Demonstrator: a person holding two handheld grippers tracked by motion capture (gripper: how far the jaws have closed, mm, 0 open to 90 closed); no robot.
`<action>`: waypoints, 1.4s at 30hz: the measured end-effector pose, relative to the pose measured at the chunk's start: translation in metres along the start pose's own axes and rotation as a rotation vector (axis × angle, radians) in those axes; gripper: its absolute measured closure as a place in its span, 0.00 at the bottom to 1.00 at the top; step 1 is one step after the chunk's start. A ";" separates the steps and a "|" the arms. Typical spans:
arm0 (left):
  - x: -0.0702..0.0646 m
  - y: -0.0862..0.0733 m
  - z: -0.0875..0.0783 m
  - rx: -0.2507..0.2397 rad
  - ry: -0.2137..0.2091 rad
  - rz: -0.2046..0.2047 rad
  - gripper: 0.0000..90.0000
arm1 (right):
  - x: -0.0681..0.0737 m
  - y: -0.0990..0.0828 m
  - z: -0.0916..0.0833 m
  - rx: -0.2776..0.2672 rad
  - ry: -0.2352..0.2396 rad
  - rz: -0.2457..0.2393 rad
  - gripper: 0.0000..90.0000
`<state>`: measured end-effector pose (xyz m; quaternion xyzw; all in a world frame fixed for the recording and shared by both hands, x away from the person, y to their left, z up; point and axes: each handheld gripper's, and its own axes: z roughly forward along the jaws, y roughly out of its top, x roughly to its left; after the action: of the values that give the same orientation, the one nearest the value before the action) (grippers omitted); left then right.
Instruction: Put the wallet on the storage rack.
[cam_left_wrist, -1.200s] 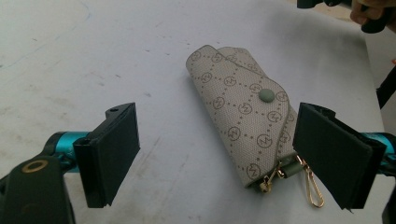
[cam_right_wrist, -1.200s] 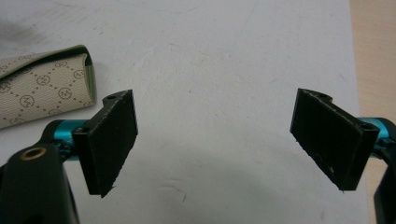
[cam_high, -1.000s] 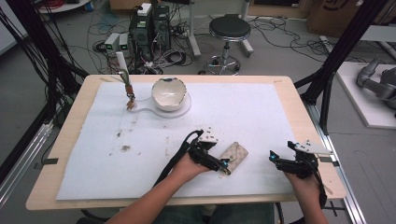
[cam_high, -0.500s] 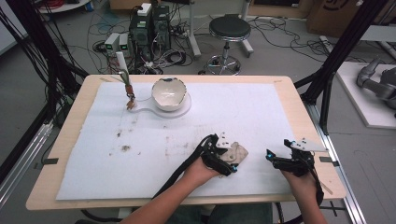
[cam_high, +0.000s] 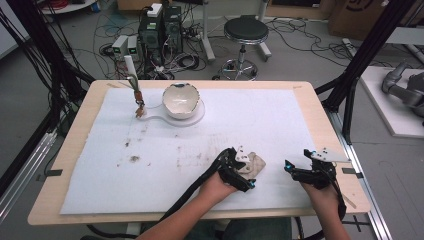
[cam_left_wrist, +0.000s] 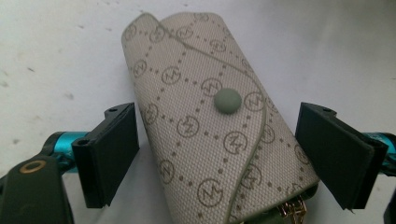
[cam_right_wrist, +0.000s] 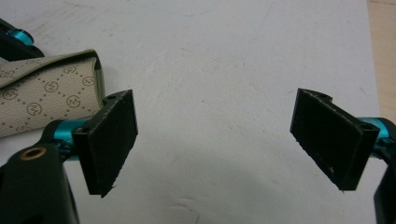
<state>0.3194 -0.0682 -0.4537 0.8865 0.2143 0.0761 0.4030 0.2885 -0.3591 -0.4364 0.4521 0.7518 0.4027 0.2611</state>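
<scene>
Both tongs gape: the pouch (cam_left_wrist: 212, 135) lies between the left tongs (cam_left_wrist: 217, 154), beside the right tongs (cam_right_wrist: 219, 144).

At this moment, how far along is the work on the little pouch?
Early stage. The left gripper is in place with its jaws open on either side of the beige pouch, which lies flat on the white mat with its snap flap closed. Neither jaw clearly presses it, so closing on it is the step in hand. The right gripper is open over bare mat beside it. Gripping and everything after remain.
</scene>
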 end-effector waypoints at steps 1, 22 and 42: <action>-0.001 0.000 0.000 0.005 0.007 0.009 0.16 | 0.000 0.000 0.000 0.001 0.001 0.004 0.17; -0.003 -0.001 -0.001 -0.007 0.016 0.018 0.27 | 0.001 0.000 0.001 0.006 0.003 0.006 0.17; 0.004 -0.002 -0.004 -0.043 -0.017 -0.040 0.41 | 0.001 0.000 0.002 0.008 0.006 0.005 0.17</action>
<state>0.3209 -0.0621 -0.4526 0.8739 0.2269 0.0650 0.4250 0.2893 -0.3577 -0.4379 0.4538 0.7530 0.4019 0.2560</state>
